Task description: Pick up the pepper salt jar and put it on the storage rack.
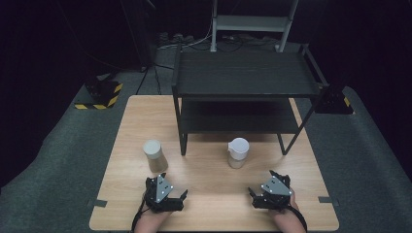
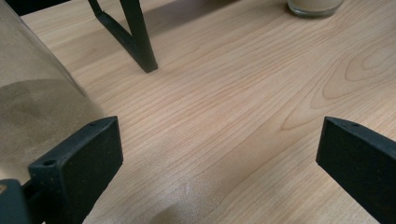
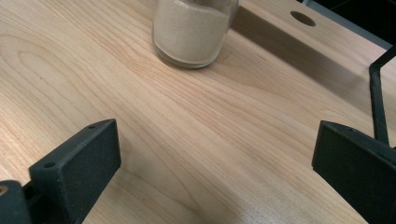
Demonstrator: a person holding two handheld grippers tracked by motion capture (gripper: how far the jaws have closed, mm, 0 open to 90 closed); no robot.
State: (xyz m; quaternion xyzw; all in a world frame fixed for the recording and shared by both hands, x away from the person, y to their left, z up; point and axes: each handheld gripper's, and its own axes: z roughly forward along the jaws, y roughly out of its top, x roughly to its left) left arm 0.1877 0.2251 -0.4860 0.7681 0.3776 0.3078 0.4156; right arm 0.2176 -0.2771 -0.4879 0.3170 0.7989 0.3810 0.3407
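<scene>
Table (image 1: 214, 194) bare between left gripper (image 1: 174, 195), right gripper (image 1: 258, 193).

Dark lab: hazard-striped base (image 1: 99, 95), cables (image 1: 194, 42)

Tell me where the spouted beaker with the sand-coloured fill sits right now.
In the high view the beaker stands upright on the table, right of centre, just in front of the black shelf rack and ahead of the right gripper.

Rt gripper (image 3: 217, 163) jaws spread wide, nothing btwn but bare wood table (image 3: 196, 140). Glass jar (image 3: 194, 30) w/ pale sandy powder upright ahead, well clear of both jaws. Thin black rack leg (image 3: 378, 93) at right, round hole (image 3: 302, 18) in tabletop beyond.
</scene>
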